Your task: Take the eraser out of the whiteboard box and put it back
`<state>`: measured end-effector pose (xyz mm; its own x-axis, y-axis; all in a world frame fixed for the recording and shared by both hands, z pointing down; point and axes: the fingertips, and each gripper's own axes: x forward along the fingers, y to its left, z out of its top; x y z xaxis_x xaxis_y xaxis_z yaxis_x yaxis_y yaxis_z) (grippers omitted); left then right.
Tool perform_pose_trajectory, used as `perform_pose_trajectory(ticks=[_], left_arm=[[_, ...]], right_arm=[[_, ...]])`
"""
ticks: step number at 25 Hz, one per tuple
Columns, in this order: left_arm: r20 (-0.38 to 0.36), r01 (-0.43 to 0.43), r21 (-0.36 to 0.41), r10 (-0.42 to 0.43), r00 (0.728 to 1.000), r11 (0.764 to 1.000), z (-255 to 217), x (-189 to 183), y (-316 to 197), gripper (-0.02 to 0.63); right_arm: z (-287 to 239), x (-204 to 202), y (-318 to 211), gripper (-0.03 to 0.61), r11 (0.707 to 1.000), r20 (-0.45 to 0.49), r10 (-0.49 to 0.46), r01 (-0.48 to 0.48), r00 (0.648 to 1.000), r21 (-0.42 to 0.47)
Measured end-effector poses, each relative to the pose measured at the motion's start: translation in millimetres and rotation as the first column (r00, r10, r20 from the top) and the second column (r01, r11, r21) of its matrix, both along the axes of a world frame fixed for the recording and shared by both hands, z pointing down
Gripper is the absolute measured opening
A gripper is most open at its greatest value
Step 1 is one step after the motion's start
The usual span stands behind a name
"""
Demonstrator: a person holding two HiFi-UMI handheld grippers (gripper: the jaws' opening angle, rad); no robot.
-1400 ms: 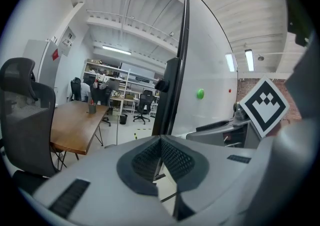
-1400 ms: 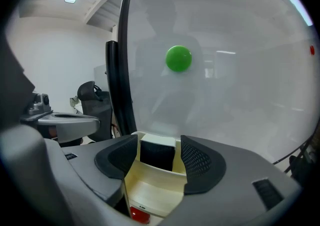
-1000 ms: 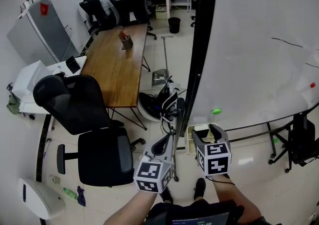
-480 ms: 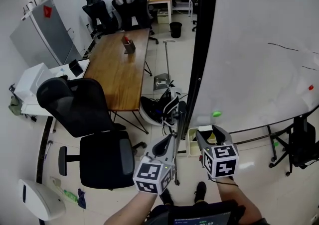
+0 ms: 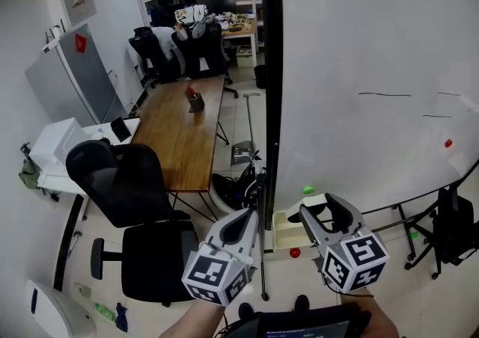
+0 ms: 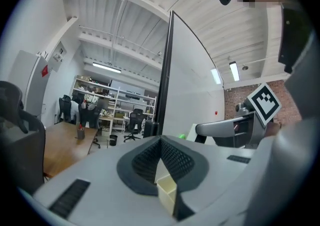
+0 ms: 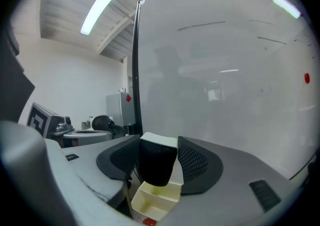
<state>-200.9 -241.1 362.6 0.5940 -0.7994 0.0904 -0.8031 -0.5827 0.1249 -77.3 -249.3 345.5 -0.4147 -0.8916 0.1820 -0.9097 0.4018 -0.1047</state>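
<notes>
Removal looks done: the right gripper (image 7: pixel 158 145), fingers just closed, grips the eraser (image 7: pixel 156 166) above the whiteboard box (image 7: pixel 150 206) at the whiteboard's (image 5: pixel 374 45) lower left corner. The left gripper's (image 6: pixel 161 141) fingers are closed, empty. Next, probably lower it back inside.

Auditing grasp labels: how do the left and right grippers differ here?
The left gripper is shut and empty; the right gripper has just been closing and clamps the eraser. The left looks along the edge of the whiteboard into the room; the right faces its white surface, with the box below. Both carry marker cubes.
</notes>
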Motion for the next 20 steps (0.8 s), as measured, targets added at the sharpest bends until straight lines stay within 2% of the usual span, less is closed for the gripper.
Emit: perform_pose_trajectory(ticks=[4, 9, 20], left_arm=[[-0.008, -0.018, 0.072, 0.018, 1.000, 0.997, -39, 5, 11, 0.028], [-0.015, -0.008, 0.080, 0.009, 1.000, 0.997, -56, 4, 17, 0.026], [-0.002, -0.010, 0.104, 0.010, 1.000, 0.995, -65, 15, 20, 0.026]], right_arm=[[-44, 9, 14, 0.262, 0.997, 0.058, -0.033, 0.029, 0.998, 0.073], [-73, 20, 23, 0.262, 0.991, 0.082, -0.050, 0.039, 0.995, 0.126], [-79, 27, 23, 0.262, 0.990, 0.086, -0.071, 0.060, 0.994, 0.129]])
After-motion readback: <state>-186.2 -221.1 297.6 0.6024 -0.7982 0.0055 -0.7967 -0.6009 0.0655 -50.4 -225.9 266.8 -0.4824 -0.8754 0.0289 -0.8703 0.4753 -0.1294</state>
